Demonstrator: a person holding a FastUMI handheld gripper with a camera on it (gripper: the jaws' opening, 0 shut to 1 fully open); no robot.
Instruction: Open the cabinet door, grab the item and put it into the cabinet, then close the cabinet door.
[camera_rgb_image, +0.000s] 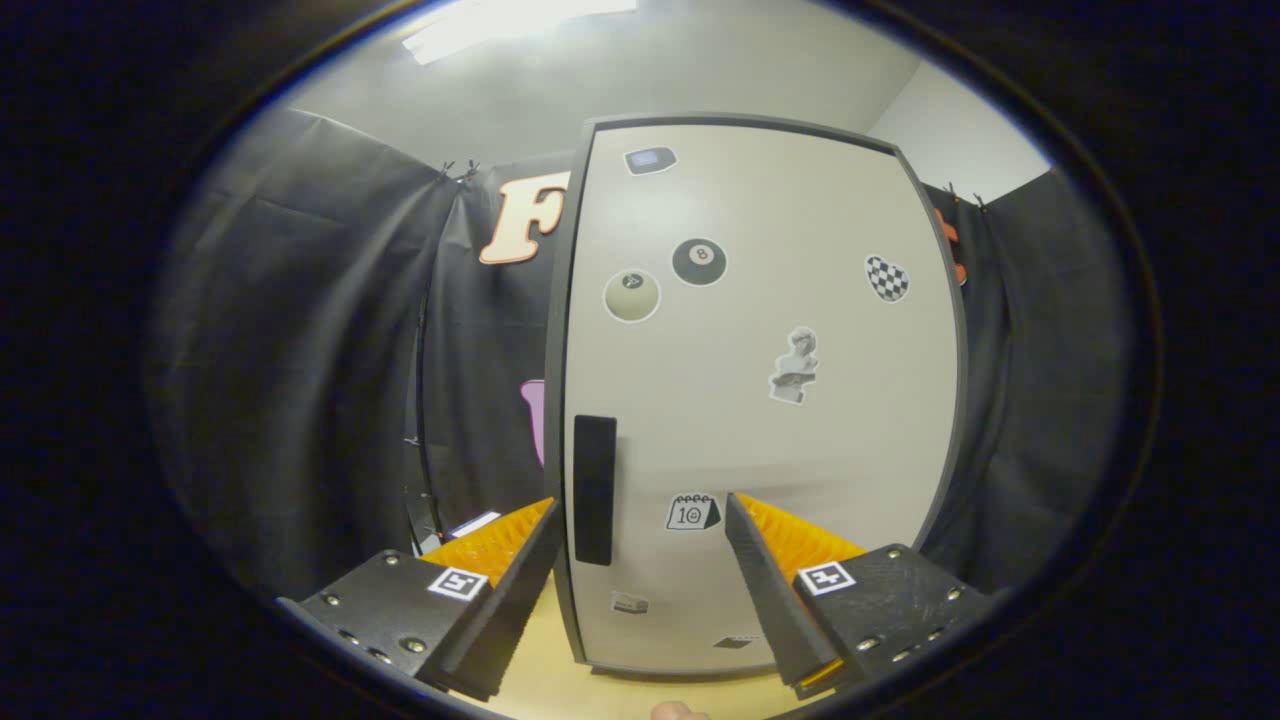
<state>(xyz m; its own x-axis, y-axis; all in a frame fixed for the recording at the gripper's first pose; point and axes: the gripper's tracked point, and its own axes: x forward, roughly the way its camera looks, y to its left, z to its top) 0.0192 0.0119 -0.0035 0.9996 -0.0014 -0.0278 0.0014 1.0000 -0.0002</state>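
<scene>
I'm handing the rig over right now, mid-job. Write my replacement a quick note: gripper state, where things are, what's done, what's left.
Gripper: open, holding nothing, fingers spread wide, pointed at the lower part of the cabinet door.
Door: shut, standing on the wooden table. Its dark handle sits near the door's edge, just ahead between the fingers, closer to the left one.
Item to store: not located from here.
Done: judging by the shut door and empty gripper, nothing yet.
Left: pull the door open by the handle, fetch the item, place it inside, close the door.
</scene>
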